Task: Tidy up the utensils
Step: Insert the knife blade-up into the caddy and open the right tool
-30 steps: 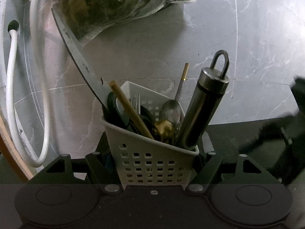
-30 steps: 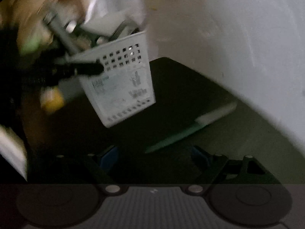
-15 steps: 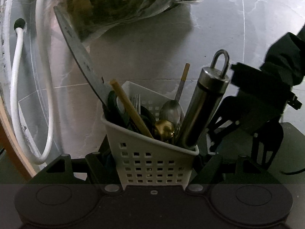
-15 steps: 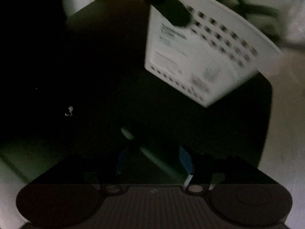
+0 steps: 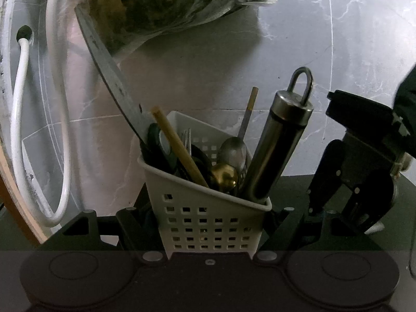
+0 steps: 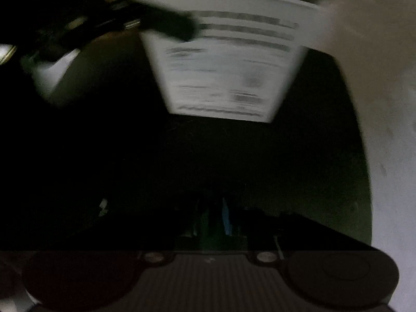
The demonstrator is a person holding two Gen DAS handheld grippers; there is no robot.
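Note:
My left gripper (image 5: 208, 223) is shut on a white perforated utensil basket (image 5: 208, 223) and holds it upright. The basket holds a knife blade (image 5: 109, 78), a wooden chopstick (image 5: 179, 148), a fork, a spoon (image 5: 234, 153), a brass knob (image 5: 225, 176) and a steel cylinder with a loop (image 5: 278, 145). My right gripper (image 5: 340, 208) shows at the right of the left wrist view, low over a dark mat (image 5: 293, 189). In the blurred right wrist view its fingers (image 6: 226, 221) stand close together around a thin green-handled utensil (image 6: 208, 223), in front of the basket (image 6: 226, 67).
A bag of dark greens (image 5: 169, 5) lies on the grey marble counter (image 5: 260, 65) behind the basket. A white hose (image 5: 59, 130) loops at the left. The dark mat (image 6: 234, 156) lies under both grippers, with pale counter at the right.
My right gripper has swung down to the mat and its fingers have closed in around the thin green-handled utensil. The left gripper has kept the basket nearly still.

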